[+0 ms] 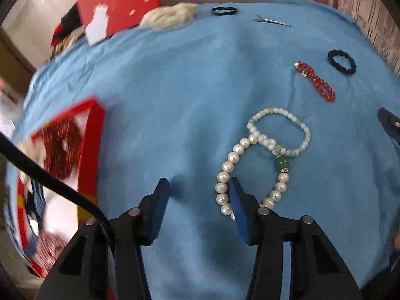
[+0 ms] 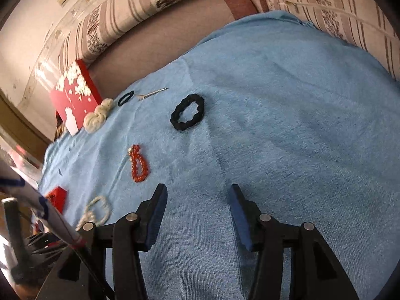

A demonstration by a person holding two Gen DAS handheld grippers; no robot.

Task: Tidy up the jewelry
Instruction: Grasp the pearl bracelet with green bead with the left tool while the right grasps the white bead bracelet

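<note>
Left gripper (image 1: 198, 187) wide open, 1 finger over pearl bracelet (image 1: 226, 172); right gripper (image 2: 198, 192) open, empty, above blue cloth (image 2: 275, 125).

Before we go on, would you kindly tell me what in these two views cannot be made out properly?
- Pearl bracelet, left wrist view: its near arc is hidden behind the left gripper finger.
- Red box, left wrist view: motion blur smears its contents; the frame edge cuts it off.
- Hair clip, right wrist view: too small for detail.
- White bead bracelet, right wrist view: blurred, partly behind the right gripper.
</note>
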